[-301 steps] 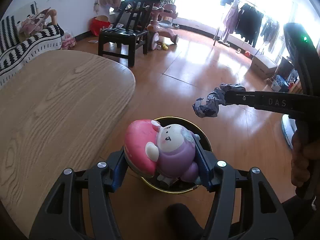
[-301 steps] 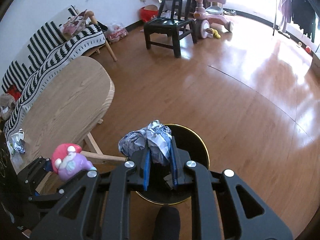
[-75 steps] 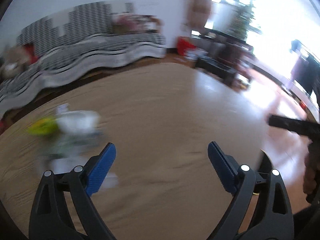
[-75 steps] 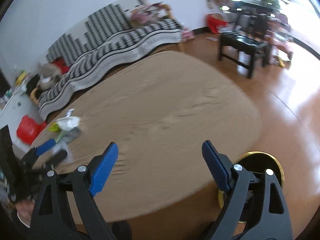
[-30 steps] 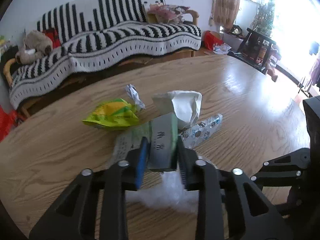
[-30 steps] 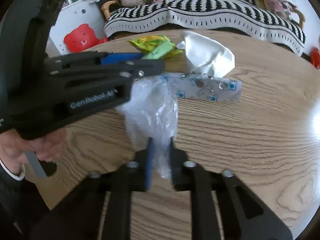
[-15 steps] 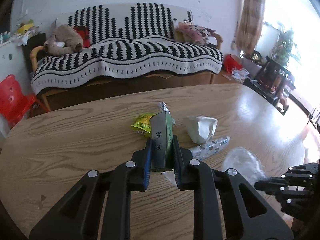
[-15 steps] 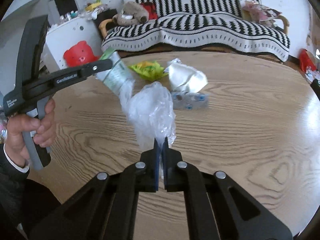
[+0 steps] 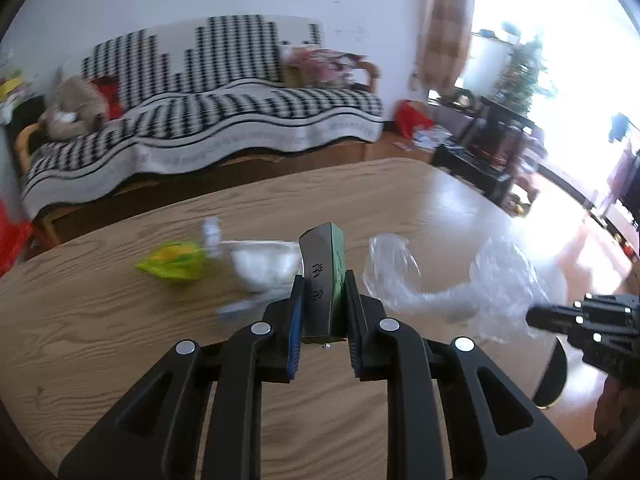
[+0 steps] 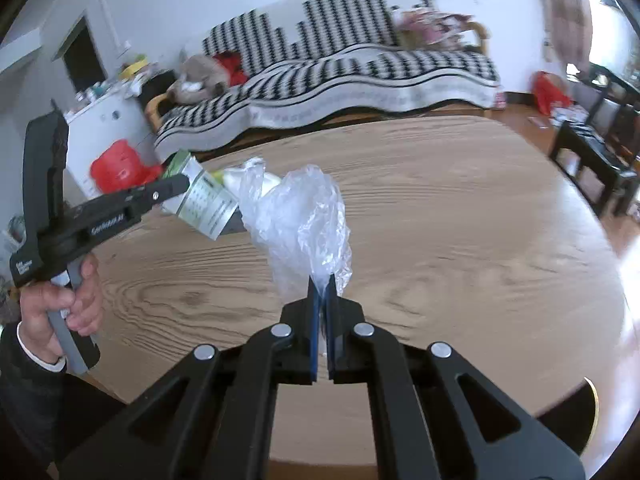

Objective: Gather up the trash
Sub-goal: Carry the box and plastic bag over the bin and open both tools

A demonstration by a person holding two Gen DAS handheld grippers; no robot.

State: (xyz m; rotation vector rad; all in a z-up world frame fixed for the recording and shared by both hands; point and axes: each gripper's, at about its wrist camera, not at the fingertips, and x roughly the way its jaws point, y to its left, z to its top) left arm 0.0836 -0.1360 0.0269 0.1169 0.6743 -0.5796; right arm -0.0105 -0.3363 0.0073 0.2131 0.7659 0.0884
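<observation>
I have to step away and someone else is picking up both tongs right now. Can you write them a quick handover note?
Left tongs: shut on the small green carton, lifted off the table.
Right tongs: shut on the clear plastic bag, also in the air.
On the table: yellow-green wrapper, white crumpled paper, and a blurred packet beside them.
Bin: only its gold rim shows past the table's near edge.
Left: drop both held pieces in the bin, then fetch the rest.

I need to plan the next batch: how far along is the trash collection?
In hand: left hand-held gripper clamps a green carton; right hand-held gripper pinches a clear plastic bag. Left on the table: yellow-green wrapper, white wad. What's already binned isn't visible.
</observation>
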